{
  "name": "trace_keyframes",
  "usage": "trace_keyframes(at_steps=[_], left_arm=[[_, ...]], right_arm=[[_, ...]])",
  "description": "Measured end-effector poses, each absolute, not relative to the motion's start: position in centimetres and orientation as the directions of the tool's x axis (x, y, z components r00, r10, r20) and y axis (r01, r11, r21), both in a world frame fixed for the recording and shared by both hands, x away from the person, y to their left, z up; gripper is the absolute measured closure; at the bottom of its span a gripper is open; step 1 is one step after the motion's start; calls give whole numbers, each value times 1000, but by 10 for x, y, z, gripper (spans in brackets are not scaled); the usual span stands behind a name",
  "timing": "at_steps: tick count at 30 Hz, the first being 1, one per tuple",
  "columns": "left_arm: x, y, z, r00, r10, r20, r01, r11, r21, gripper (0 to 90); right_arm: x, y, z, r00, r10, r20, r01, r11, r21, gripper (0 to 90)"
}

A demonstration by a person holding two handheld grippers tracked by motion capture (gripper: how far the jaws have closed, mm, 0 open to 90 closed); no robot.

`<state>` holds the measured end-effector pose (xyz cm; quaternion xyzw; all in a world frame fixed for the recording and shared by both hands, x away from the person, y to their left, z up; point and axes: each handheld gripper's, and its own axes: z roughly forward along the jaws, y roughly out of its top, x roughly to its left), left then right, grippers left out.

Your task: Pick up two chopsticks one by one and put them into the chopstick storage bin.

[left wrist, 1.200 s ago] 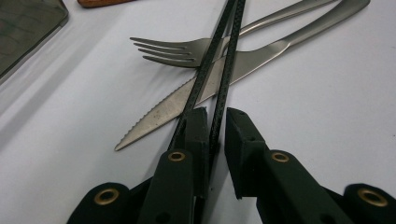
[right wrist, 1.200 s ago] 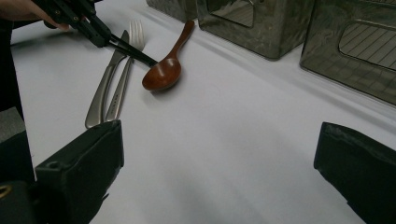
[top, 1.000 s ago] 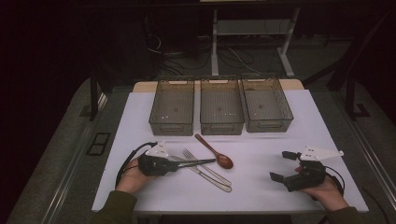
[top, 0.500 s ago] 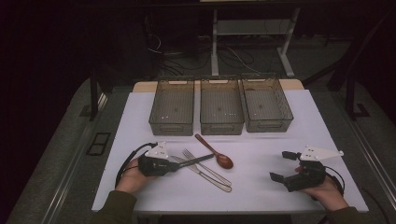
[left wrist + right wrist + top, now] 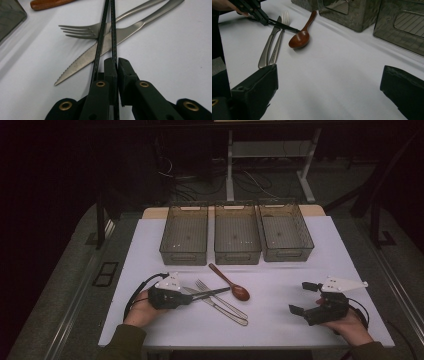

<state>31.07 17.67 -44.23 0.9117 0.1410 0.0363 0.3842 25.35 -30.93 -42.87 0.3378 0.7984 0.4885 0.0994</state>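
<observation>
The left gripper [image 5: 212,294], jaws closed on nothing, has crept over the knife [image 5: 100,51]: thin, stiff, slippery, best pinched mid-handle.

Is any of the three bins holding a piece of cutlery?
No, the three bins are empty, and the knife, fork and spoon all lie on the table.

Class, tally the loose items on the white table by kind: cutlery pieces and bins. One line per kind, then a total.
Spoon: 1
Fork: 1
Knife: 1
Clear bins: 3, left, middle, right
Total: 6
</observation>
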Motion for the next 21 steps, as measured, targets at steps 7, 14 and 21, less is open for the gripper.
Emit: trace_keyframes(at_steps=[7,14,21], left_arm=[[308,179,-435,954,295,-46,233,-637,735,852],[305,179,-427,941,335,-40,251,-618,745,853],[304,178,-418,923,381,-50,285,-590,756,853]], right_arm=[[254,-310,-429,-752,637,169,440,295,848,11],[254,-310,-429,-752,639,165,440,299,847,11],[255,-310,-431,-749,642,165,444,301,844,11]])
